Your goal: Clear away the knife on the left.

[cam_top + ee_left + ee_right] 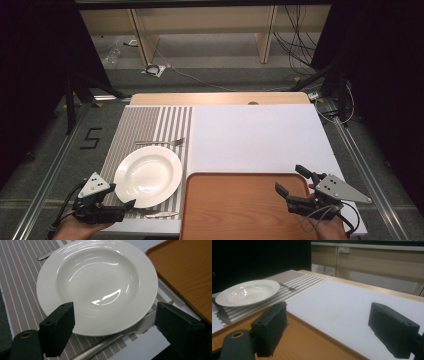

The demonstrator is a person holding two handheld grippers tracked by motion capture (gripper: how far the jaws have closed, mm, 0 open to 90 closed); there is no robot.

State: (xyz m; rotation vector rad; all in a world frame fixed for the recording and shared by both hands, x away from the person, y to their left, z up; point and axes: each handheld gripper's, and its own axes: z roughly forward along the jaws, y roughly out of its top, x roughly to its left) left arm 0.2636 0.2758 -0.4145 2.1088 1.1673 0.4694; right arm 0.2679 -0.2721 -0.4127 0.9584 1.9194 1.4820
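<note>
My plate (97, 285) looks like glossy white ceramic, the tray (240, 210) smooth matt wood-brown, the placemat (17, 277) woven cloth.

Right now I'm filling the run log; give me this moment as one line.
left gripper: open, at plate | right gripper: open, over tray | knife, fork on mat

The left gripper (120, 196) sits low at the near left of the high view, held in the left hand (75, 227) that comes in from the bottom edge; its grey plate faces up and its jaws point right and a little forward, spread wide with nothing between them. The right gripper (292, 180) is at the near right, in the right hand (327, 227), its cable looping beside the wrist; its jaws point left and forward, likewise wide apart and holding nothing
</note>
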